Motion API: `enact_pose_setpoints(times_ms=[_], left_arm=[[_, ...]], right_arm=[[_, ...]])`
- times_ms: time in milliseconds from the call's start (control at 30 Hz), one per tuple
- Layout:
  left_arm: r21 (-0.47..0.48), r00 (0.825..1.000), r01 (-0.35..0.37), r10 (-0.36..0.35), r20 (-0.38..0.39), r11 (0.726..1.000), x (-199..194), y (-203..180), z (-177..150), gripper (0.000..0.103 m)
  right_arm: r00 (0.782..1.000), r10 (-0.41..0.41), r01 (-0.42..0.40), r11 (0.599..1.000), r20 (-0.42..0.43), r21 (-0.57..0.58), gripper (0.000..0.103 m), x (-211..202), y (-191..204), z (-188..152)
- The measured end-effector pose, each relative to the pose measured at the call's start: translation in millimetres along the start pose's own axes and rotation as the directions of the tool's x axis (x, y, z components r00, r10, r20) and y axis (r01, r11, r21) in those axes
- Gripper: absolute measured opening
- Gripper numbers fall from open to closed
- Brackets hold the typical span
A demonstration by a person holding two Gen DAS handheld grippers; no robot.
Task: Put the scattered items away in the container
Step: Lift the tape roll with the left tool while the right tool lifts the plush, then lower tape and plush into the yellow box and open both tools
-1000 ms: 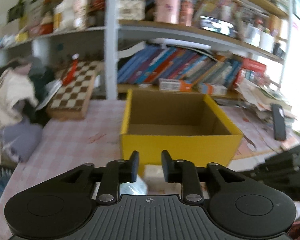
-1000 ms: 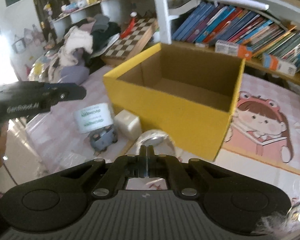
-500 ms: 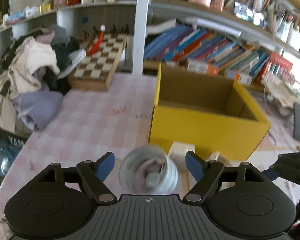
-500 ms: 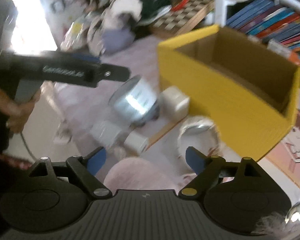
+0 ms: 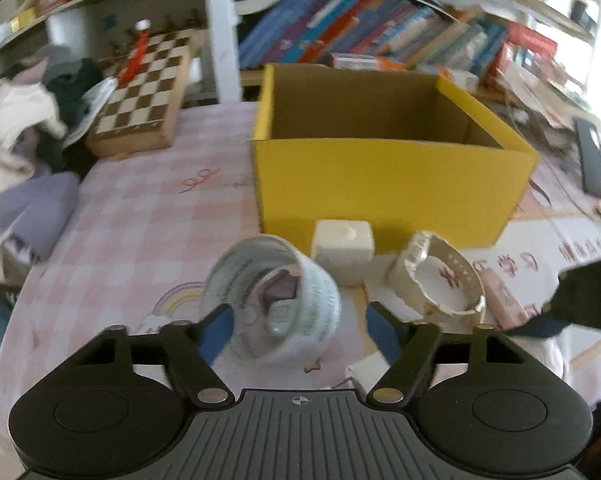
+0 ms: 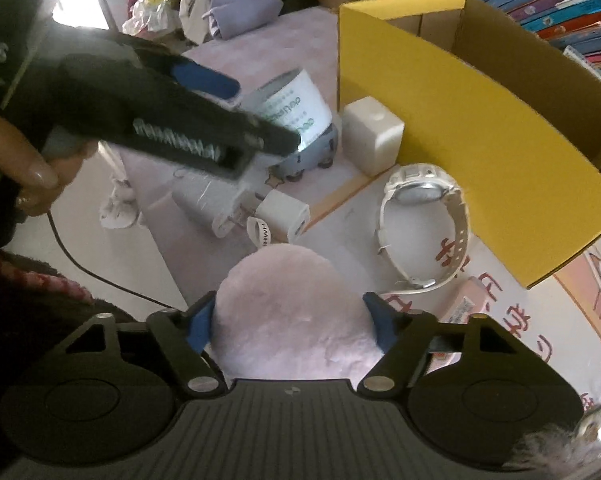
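A yellow cardboard box [image 5: 388, 176] stands open on the pink table; it also shows in the right wrist view [image 6: 480, 112]. Before it lie a white tape roll [image 5: 272, 300], a white cube [image 5: 342, 242], a white wristwatch [image 5: 440, 280] and a white charger plug [image 6: 278, 214]. My left gripper [image 5: 300, 330] is open, its fingers either side of the tape roll [image 6: 292, 110]. My right gripper [image 6: 290, 320] is open around a pink fluffy pad [image 6: 296, 312], beside the wristwatch [image 6: 424, 216].
A chessboard [image 5: 140, 92] and a pile of clothes [image 5: 24, 128] lie at the far left. Bookshelves [image 5: 380, 36] stand behind the box. A small grey toy car [image 6: 308, 156] sits under the tape roll. A pink packet [image 6: 464, 306] lies near the watch.
Both grippers opened from nearly shut. The left one dropped down over the tape roll. The right one swung down over the scattered items and now straddles the pink pad.
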State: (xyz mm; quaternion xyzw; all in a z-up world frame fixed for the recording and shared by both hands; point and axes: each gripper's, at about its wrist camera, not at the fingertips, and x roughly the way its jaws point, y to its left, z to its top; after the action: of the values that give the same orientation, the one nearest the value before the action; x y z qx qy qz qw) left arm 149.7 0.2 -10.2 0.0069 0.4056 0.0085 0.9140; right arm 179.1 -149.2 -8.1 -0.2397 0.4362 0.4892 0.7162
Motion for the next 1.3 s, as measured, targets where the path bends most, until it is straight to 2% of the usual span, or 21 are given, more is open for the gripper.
enact_pose_setpoints(times_ms=[67,133,333,733,867,1033,1167,1300], left_arm=[[0.032,1.000,0.002,-0.003,0.015,0.999,-0.1,-3.5,2.6,0.029],[0.065,0.999,0.016,-0.018,0.031,0.998,-1.1,-5.6,4.3,0.010],[0.103,0.996,0.074,-0.078,0.037,0.992,-3.5,-8.0,7.1,0.004],[0.145,0.985,0.054,-0.076,0.153,0.988,-33.8,-6.6,27.7,0.003],[0.129,0.968,0.085,-0.113,0.225,0.988,-51.9,-4.6,42.3,0.003],[0.180,0.936,0.095,-0.150,0.319,0.979,-68.6,-14.3,65.7,0.003],[0.235,0.921,0.087,-0.168,0.351,0.968,-69.1,-25.6,81.6,0.003],[0.275,0.912,0.081,-0.182,0.367,0.958,-62.2,-33.6,99.8,0.003]], right_arm=[[1.000,-0.018,0.018,1.000,0.024,0.006,0.066,-4.7,-1.9,-1.4],[0.998,-0.041,0.040,0.999,0.050,0.021,0.065,-10.1,-3.1,-3.1],[0.991,-0.065,0.057,0.996,0.113,0.071,0.065,-21.3,-13.1,0.1],[0.970,-0.091,0.063,0.990,0.227,0.126,0.065,-38.8,-24.7,17.5],[0.953,-0.113,0.071,0.985,0.282,0.158,0.065,-53.2,-35.1,25.0],[0.920,-0.159,0.098,0.978,0.359,0.183,0.065,-75.5,-50.3,37.1],[0.888,-0.197,0.137,0.976,0.415,0.171,0.066,-89.5,-61.2,47.4],[0.873,-0.236,0.193,0.971,0.426,0.143,0.066,-91.1,-76.7,58.5]])
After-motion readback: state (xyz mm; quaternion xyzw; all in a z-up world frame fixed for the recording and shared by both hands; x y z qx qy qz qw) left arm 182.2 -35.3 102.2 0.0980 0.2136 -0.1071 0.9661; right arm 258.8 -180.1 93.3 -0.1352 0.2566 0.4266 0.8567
